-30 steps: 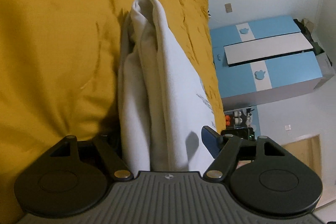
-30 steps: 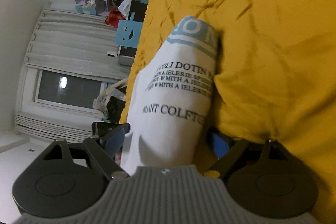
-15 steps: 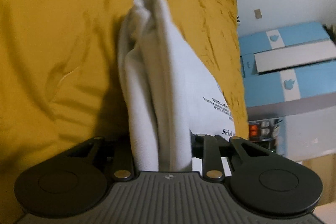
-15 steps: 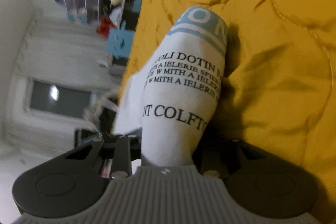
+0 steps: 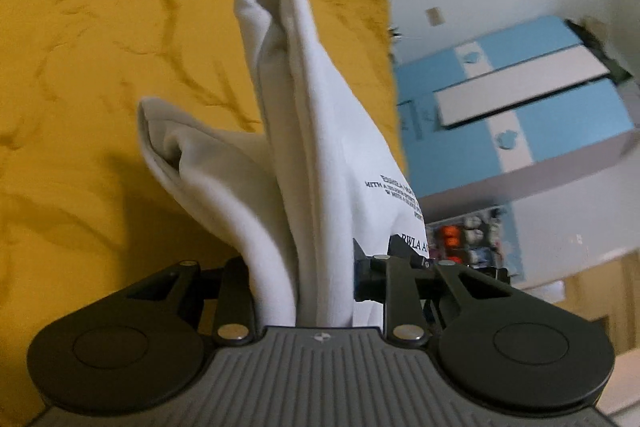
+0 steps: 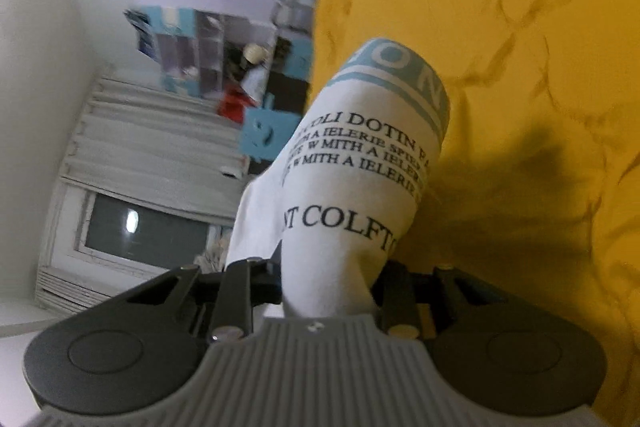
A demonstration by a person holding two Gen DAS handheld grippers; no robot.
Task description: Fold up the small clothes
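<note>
A small white garment with black printed lettering and a light blue band is held up off a yellow bedspread [image 5: 80, 67]. In the left wrist view my left gripper [image 5: 304, 287] is shut on the garment [image 5: 304, 131], whose folded white layers rise between the jaws, with one flap drooping left. In the right wrist view my right gripper [image 6: 328, 287] is shut on another part of the garment [image 6: 360, 187], printed side facing the camera. The fingertips of both grippers are hidden in cloth.
The yellow bedspread [image 6: 520, 27] fills the background of both views. A blue and white cabinet [image 5: 540, 115] stands past the bed edge in the left wrist view. Shelves [image 6: 208, 43] and a window with blinds [image 6: 148, 187] show in the right wrist view.
Both grippers went from open around the garment to shut on it. They have lifted it off the bedspread, and a flap now hangs out on the left.
</note>
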